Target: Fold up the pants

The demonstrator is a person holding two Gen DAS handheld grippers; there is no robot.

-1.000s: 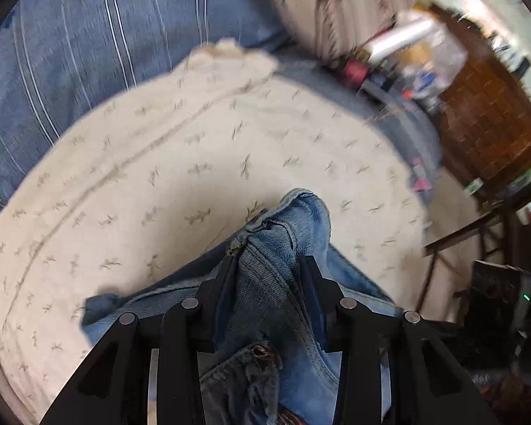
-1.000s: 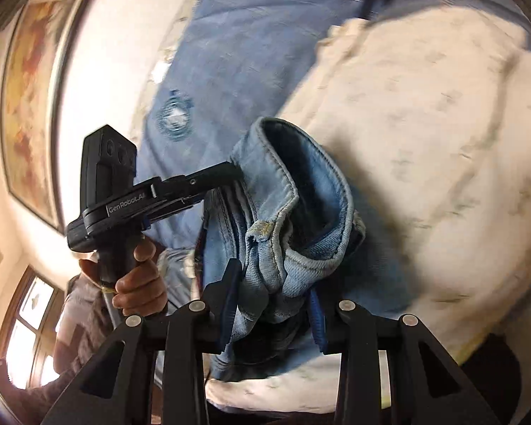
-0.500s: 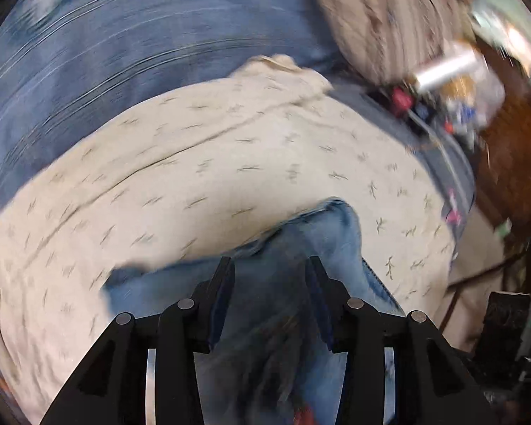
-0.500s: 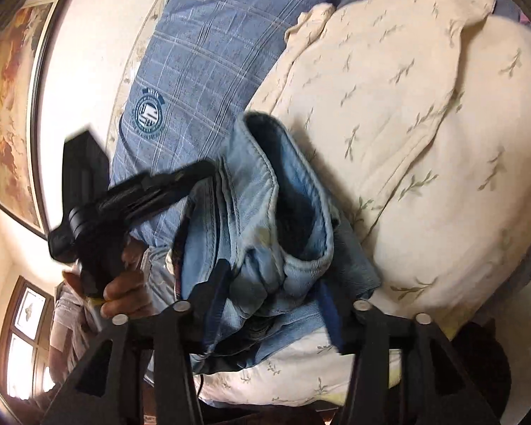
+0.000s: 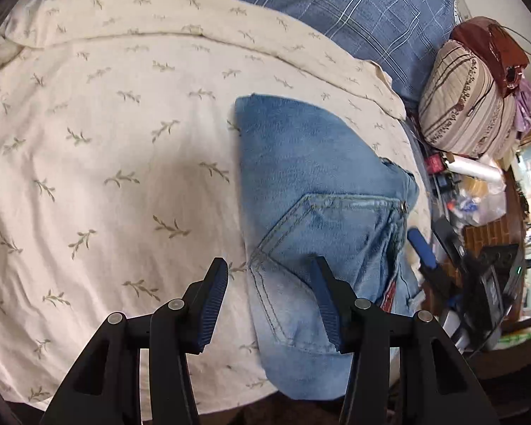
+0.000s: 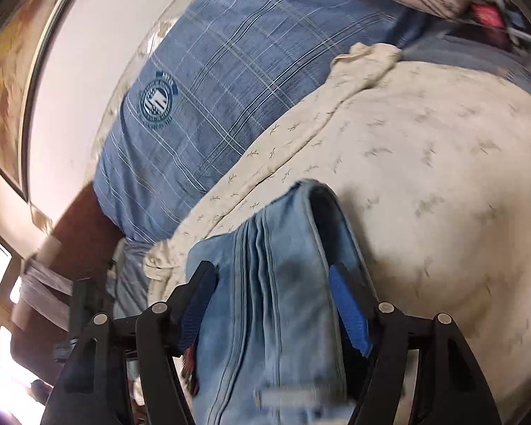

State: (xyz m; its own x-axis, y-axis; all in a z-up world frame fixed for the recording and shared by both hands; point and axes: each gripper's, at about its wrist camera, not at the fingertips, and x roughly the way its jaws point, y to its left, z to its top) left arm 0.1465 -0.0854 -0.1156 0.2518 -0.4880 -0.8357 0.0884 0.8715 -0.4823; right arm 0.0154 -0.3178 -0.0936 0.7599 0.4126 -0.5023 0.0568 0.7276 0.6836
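Note:
The folded blue jeans [image 5: 315,191] lie on a cream leaf-print sheet [image 5: 116,148], back pocket up, near the sheet's right edge. My left gripper [image 5: 269,272] is open just above the near left edge of the jeans and holds nothing. In the right wrist view the stacked folds of the jeans [image 6: 279,276] lie between the fingers of my right gripper [image 6: 272,276]. Its jaws stand apart on either side of the stack, and I cannot tell if the pads touch the cloth. The other gripper's blue pad [image 5: 421,248] shows at the right of the jeans.
A blue plaid blanket [image 5: 354,3] lies beyond the sheet; it also shows in the right wrist view [image 6: 212,88]. A striped bolster pillow [image 5: 467,106] and a brown bag [image 5: 492,46] sit at the far right, with clutter [image 5: 474,187] on a side surface. A framed picture [image 6: 7,81] hangs on the wall.
Both grippers were shut on the bunched jeans held up above the sheet. The jeans now lie flat and folded on the sheet, and both grippers have opened.

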